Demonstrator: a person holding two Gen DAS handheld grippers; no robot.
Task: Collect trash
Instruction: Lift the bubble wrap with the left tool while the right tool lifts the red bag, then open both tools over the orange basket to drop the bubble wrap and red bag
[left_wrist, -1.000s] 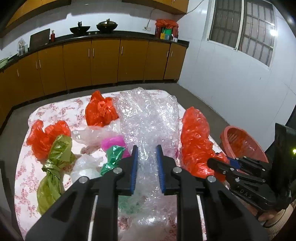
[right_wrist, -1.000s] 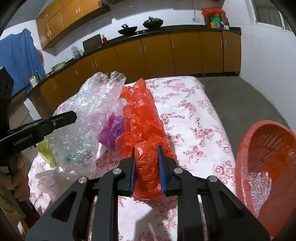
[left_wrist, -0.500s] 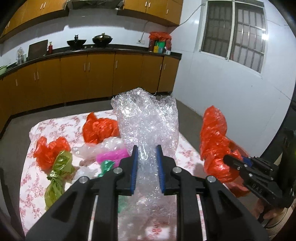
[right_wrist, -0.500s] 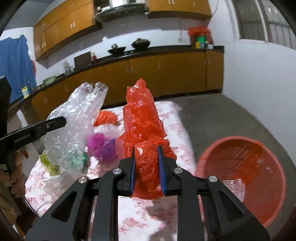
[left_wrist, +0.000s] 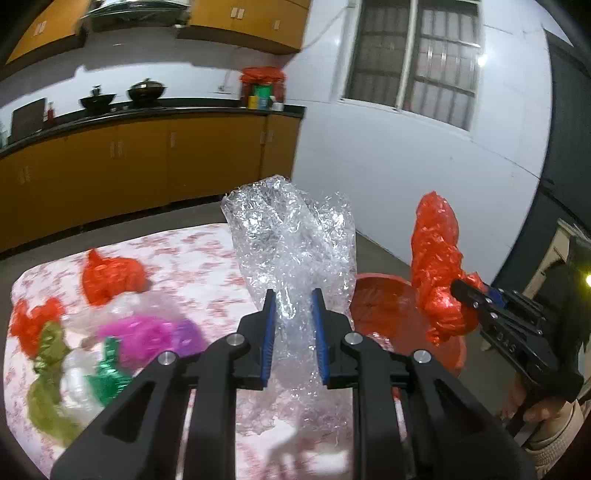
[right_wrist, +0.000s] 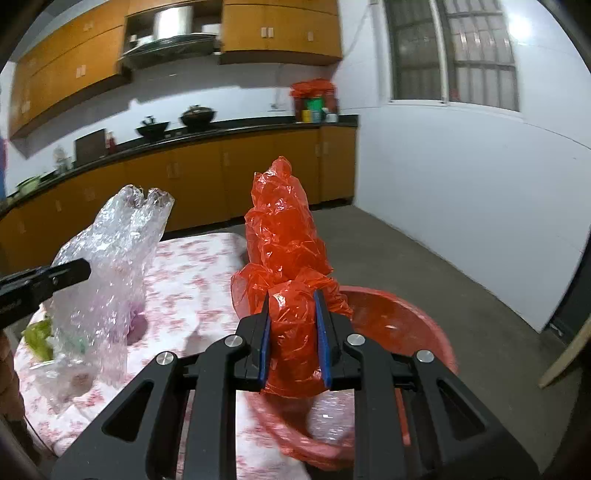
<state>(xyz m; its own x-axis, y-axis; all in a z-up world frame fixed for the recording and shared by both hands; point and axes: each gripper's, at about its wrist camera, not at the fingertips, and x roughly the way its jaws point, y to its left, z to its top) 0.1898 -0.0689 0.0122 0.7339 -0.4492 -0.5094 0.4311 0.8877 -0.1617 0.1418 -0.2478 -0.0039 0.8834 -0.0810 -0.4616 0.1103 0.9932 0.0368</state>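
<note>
My left gripper (left_wrist: 292, 308) is shut on a clear bubble wrap sheet (left_wrist: 291, 243) and holds it up above the table's right edge; it also shows in the right wrist view (right_wrist: 110, 251). My right gripper (right_wrist: 291, 308) is shut on a red plastic bag (right_wrist: 286, 251) held over the red basin (right_wrist: 410, 325). The bag (left_wrist: 437, 266) and the basin (left_wrist: 384, 310) also show in the left wrist view, right of the table.
A table with a floral cloth (left_wrist: 192, 266) carries a red bag (left_wrist: 110, 277), another red bag (left_wrist: 31, 325), a magenta bag (left_wrist: 147, 336), green bags (left_wrist: 48, 387) and a clear bag. Brown cabinets (left_wrist: 147, 158) line the far wall. A white wall (left_wrist: 406, 177) stands on the right.
Both grippers have lifted their loads off the table and swung right. The red bag now hangs over the basin, and the bubble wrap has come up near the table's right edge.
</note>
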